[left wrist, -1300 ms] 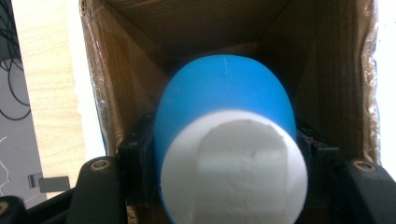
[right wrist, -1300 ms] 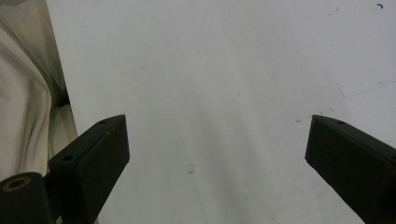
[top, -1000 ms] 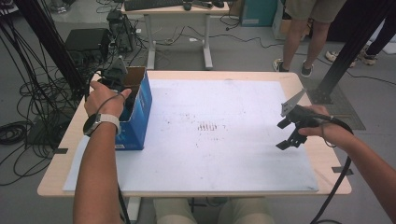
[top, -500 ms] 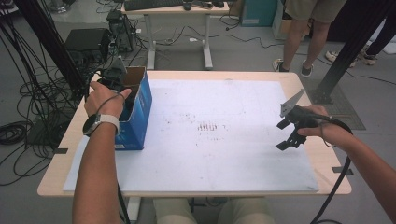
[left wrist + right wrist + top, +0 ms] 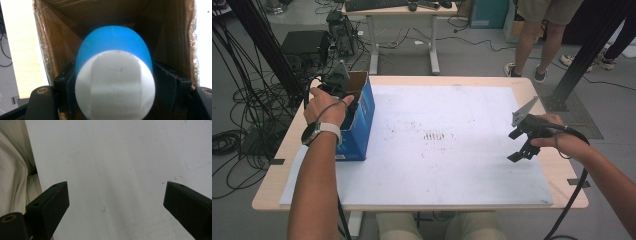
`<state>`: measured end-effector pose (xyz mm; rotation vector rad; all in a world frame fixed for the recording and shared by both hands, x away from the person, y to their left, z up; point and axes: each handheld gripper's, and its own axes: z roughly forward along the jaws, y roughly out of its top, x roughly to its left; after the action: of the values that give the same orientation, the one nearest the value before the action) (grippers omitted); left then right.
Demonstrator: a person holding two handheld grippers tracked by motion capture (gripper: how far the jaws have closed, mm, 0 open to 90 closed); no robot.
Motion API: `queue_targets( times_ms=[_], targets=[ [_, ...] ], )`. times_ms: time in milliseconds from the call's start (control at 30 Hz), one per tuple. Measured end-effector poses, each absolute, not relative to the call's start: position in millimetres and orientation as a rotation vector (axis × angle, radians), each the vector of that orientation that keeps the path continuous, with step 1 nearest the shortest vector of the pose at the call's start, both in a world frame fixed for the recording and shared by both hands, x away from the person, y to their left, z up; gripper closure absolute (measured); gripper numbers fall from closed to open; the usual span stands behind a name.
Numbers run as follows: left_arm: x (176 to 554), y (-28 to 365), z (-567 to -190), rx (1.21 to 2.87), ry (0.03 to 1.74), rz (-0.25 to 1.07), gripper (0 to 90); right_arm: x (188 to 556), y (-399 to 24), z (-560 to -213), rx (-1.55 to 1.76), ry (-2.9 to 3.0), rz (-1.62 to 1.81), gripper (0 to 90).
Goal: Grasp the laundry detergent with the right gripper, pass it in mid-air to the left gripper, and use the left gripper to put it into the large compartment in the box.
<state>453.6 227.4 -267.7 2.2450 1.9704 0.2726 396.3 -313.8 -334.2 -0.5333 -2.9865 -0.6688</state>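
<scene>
An open blue cardboard box (image 5: 362, 120) stands at the left edge of the white mat (image 5: 437, 170). My left gripper (image 5: 346, 95) reaches down into its top. In the left gripper view, a rounded blue object with a white end (image 5: 113, 50) sits between the jaws of the left gripper (image 5: 113, 82), above the brown inside of the box (image 5: 57, 37). Those jaws have just been opening; the object hides their inner faces, and the pads look slack on it. My right gripper (image 5: 522, 147) hovers over the mat's right side. The right gripper (image 5: 116, 195) stands wide open with nothing between its jaws.
The mat (image 5: 112, 150) covers most of the wooden table (image 5: 552, 95). Cables and black equipment (image 5: 307, 45) lie on the floor at the left. A second table (image 5: 402, 10) and a person's legs (image 5: 537, 45) are behind. A black post (image 5: 592, 50) rises at right.
</scene>
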Motion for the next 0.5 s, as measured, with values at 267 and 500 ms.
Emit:
queue_targets(
  times_ms=[267,500],
  targets=[
    [450,229,-265,2.254,1.937,0.276,26.8,396,-314,-330,-0.539,-2.989,-0.678,6.3],
    [446,232,-253,2.242,1.924,0.278,19.7,396,-312,-329,-0.524,-2.993,-0.684,6.3]
  ],
)
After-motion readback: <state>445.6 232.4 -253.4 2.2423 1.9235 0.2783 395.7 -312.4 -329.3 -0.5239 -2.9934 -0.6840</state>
